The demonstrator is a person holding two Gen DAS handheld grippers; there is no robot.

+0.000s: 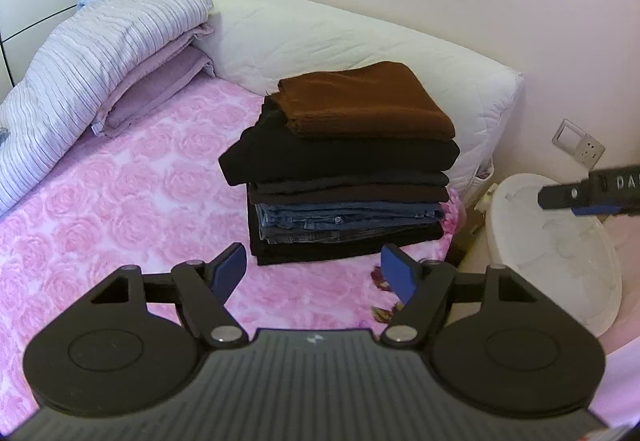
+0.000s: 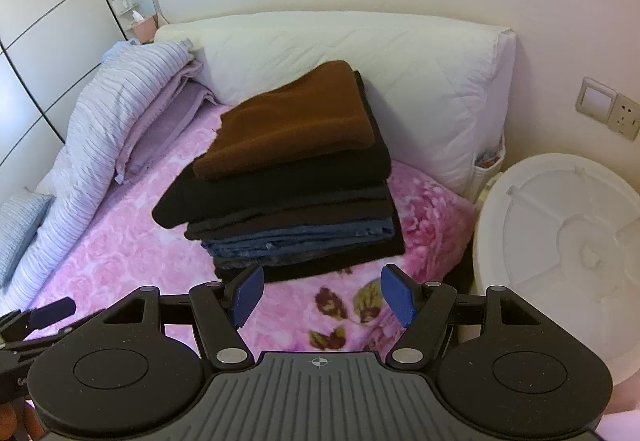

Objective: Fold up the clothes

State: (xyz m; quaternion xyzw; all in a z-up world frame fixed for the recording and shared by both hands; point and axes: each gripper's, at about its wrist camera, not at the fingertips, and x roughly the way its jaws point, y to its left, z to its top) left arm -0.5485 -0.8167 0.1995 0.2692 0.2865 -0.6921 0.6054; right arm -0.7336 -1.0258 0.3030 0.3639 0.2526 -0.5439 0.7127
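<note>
A stack of folded clothes (image 1: pixel 344 177) (image 2: pixel 288 193) rests on the pink rose-patterned bed cover (image 1: pixel 120 209) (image 2: pixel 132 249). A brown garment (image 1: pixel 364 105) (image 2: pixel 292 121) lies on top, with black pieces and blue jeans (image 1: pixel 348 221) (image 2: pixel 296 241) beneath. My left gripper (image 1: pixel 314 271) hovers just in front of the stack, open, with nothing between its blue pads. My right gripper (image 2: pixel 322 293) is also open and empty, close to the stack's near edge. In the left wrist view the right gripper's finger (image 1: pixel 576 193) shows at the far right. The left gripper's finger (image 2: pixel 48 311) shows at the lower left of the right wrist view.
A white quilted pillow (image 1: pixel 360 33) (image 2: pixel 400 69) stands behind the stack. A striped lilac duvet (image 1: pixel 80 73) (image 2: pixel 104 121) is folded at the left. A white round bin lid (image 1: pixel 560 249) (image 2: pixel 568 241) sits off the bed's right edge. A wall socket (image 1: pixel 578 147) (image 2: pixel 608 109) is on the right wall.
</note>
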